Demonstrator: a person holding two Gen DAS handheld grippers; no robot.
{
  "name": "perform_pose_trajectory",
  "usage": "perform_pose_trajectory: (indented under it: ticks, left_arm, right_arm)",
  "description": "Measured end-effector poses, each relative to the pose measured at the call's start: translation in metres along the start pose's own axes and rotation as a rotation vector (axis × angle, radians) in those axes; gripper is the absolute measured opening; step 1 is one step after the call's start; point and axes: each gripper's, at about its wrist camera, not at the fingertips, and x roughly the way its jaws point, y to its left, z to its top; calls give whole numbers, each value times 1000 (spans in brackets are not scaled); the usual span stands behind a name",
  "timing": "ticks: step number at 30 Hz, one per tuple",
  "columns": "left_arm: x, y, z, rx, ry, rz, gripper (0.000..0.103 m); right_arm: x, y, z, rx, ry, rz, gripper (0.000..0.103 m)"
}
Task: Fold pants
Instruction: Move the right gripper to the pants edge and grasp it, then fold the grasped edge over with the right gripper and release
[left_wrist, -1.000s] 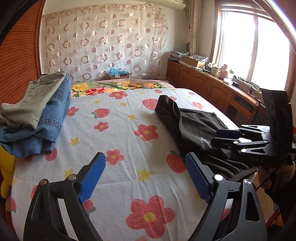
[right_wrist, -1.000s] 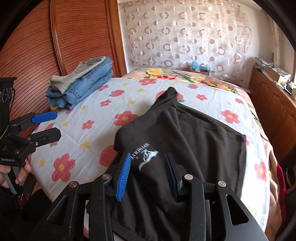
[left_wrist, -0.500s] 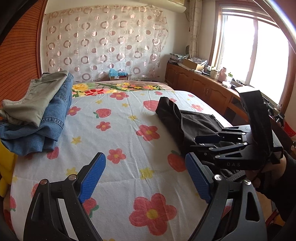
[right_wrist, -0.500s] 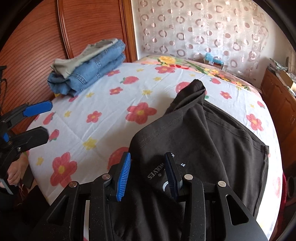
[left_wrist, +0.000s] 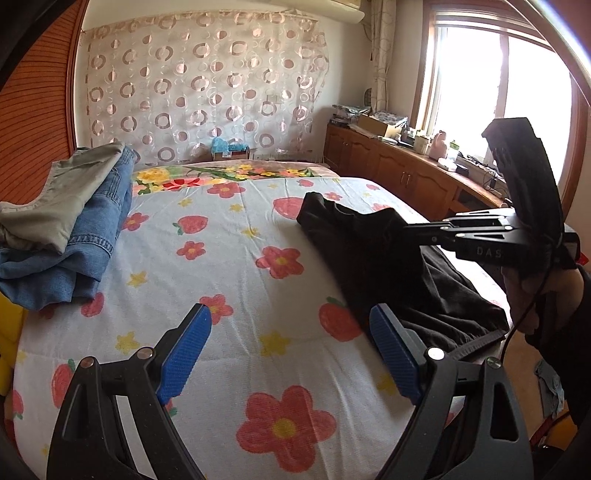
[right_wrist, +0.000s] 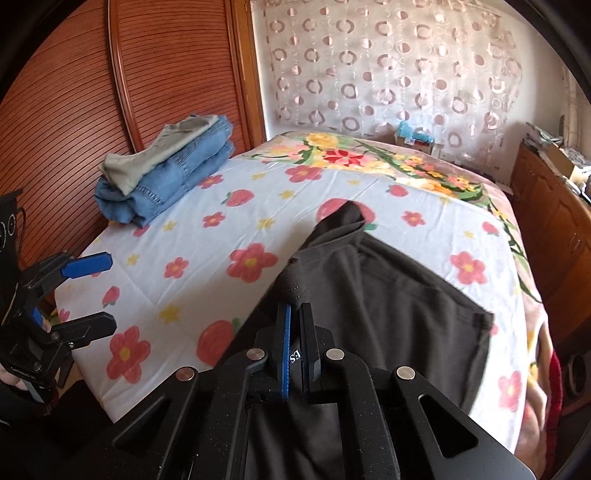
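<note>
Now that the right gripper (right_wrist: 294, 334) has pinched shut on the black pants (right_wrist: 399, 295) — lifting a ridge just ahead — folding can begin, while the left gripper (left_wrist: 288, 350) hovers open beside them

The flower-print bed (left_wrist: 229, 266) carries black pants (right_wrist: 399, 295) and, well apart, a folded clothes stack (left_wrist: 66, 229).
</note>
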Motion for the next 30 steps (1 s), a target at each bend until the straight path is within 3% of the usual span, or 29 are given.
perform_pose_trajectory:
  ticks: [23, 30]
  left_arm:
    - [4, -12, -1, 19, 19, 0, 88]
    - [15, -16, -2, 30, 34, -6, 88]
  right_arm:
    - [2, -67, 7, 102, -21, -213, 4]
    - [4, -77, 3, 141, -13, -237, 4]
